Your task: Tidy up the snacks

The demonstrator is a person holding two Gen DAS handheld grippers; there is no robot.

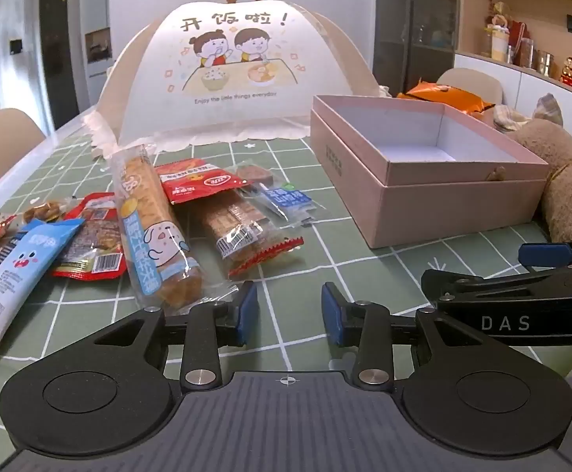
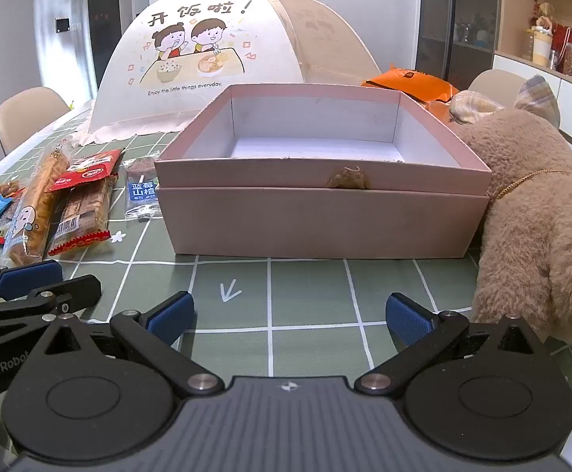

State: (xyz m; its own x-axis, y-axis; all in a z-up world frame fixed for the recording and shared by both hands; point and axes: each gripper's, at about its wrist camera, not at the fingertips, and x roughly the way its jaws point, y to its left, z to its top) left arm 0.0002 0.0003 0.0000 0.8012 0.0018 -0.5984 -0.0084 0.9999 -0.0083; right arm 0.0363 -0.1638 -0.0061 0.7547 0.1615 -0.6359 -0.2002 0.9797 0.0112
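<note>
Right wrist: pink box (image 2: 317, 216) beside snack packets (image 2: 77, 204).

1. A strip of bare tabletop (image 2: 305, 299) is lying open between the near edge and the pink box (image 2: 321, 220); both grippers are hovering over it with nothing between their fingers.
2. The box is standing with its top open, so entry from above is staying free.
3. A plush toy (image 2: 541, 236) is pressing against the box's right side and blocking that side.
4. The snack packets (image 1: 148, 228) are crowding the left part, lying just beside and over each other.
5. A narrow gap is remaining between the packets and the box's left wall.
6. A food cover (image 1: 230, 74) is closing off the far edge.
</note>
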